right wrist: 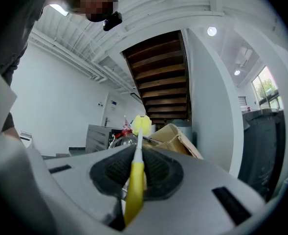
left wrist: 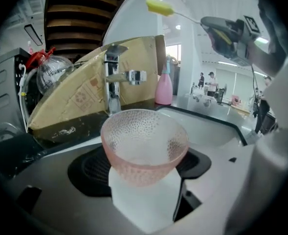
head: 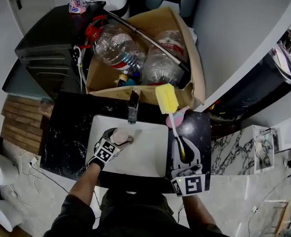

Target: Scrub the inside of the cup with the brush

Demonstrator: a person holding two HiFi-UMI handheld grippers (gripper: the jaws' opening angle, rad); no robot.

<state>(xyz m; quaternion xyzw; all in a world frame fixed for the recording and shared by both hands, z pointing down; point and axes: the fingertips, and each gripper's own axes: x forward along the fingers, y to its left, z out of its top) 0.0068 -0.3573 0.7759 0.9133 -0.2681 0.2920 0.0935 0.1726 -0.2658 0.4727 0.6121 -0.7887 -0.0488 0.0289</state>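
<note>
A pink dimpled glass cup sits upright between the jaws of my left gripper, which is shut on its lower part over the white sink. The cup looks empty. My right gripper is shut on the yellow handle of the brush. The brush's thin white stem points away from me and ends in a yellow sponge head. That head hangs up and to the right of the cup, apart from it. The left gripper view also shows the sponge head high above the cup.
A chrome faucet stands behind the sink on the black counter. A pink soap bottle is to its right. Behind them sits a cardboard box with large plastic bottles. A black cabinet is at far left.
</note>
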